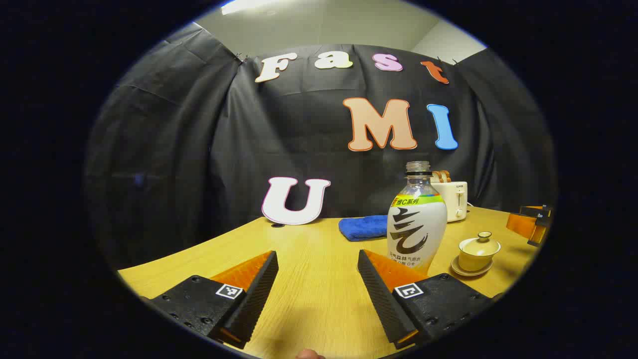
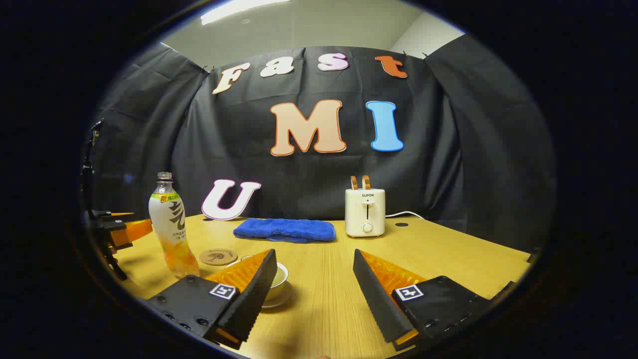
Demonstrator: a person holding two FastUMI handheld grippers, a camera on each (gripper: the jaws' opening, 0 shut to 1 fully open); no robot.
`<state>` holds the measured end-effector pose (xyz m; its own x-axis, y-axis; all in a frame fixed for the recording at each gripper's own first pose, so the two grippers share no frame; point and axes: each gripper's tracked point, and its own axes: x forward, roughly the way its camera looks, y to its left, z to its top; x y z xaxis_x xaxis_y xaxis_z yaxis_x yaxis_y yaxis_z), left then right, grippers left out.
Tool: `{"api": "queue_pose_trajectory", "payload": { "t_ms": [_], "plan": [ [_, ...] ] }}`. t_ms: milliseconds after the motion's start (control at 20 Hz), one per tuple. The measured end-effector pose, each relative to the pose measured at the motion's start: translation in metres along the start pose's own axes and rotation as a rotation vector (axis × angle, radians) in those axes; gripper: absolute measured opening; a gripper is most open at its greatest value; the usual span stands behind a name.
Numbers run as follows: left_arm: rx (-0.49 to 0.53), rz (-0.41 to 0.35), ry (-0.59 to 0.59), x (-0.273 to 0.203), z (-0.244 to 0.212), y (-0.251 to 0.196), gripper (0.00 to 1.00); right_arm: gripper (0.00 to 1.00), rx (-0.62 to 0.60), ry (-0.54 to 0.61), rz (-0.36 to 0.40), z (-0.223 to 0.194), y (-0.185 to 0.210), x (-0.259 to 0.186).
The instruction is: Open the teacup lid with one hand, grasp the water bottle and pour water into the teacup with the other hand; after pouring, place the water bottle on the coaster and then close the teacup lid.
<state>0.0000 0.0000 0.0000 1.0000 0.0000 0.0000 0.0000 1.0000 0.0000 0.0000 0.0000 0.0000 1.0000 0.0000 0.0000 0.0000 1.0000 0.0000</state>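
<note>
Room first: we've got plenty of bare wood-grain surface to move in, with its right side open all the way to the edge and the black cloth wall closing off the back.

In the left gripper view, the left gripper has its fingers spread wide with nothing between them, hovering low over the surface. The water bottle stands upright just past the tip of one finger, cap off, clear plastic with a white sleeve and a big dark brush-style character on it. We're not reading the label. Just beside it, towards the right of this view, sits the teacup, a pale yellow glazed one with its knobbed lid on, resting on a matching saucer.

In the right gripper view, the right gripper is spread open too and holds nothing. The teacup peeks out from behind one of its fingers. The round cork-looking coaster lies flat between the bottle and the cup, not touching either as far as we can tell. The other gripper shows at the far left edge, near the bottle.

Further back, a folded blue towel, soft and fuzzy, lies near the wall. A small cream toaster stands beside it with two slices sticking up and a white cord trailing off.
</note>
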Motion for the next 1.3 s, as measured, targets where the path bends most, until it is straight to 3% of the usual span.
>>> {"api": "queue_pose_trajectory", "payload": {
  "t_ms": [250,450,950,1000,1300],
  "plan": [
    [0.001,0.001,0.001,-0.0002,0.0004,-0.0004,0.94,0.95,0.001,0.001,0.009,0.0007,0.0023,0.0],
    [-0.001,0.001,0.001,-0.0002,0.0006,-0.001,0.94,1.0,0.002,0.004,0.016,0.0004,0.0031,0.0006],
    [-0.002,-0.011,0.003,-0.0004,0.0001,-0.0026,0.94,1.0,0.001,0.004,0.014,0.0002,0.0032,0.0002],
    [-0.002,-0.011,0.003,-0.0005,0.0001,-0.0026,0.94,0.95,0.001,0.003,0.014,0.0002,0.0032,0.0002],
    [-0.002,-0.002,0.005,-0.0002,-0.0004,-0.0019,0.94,0.99,0.001,0.002,0.008,0.0006,0.0019,0.0005]
  ]
}}
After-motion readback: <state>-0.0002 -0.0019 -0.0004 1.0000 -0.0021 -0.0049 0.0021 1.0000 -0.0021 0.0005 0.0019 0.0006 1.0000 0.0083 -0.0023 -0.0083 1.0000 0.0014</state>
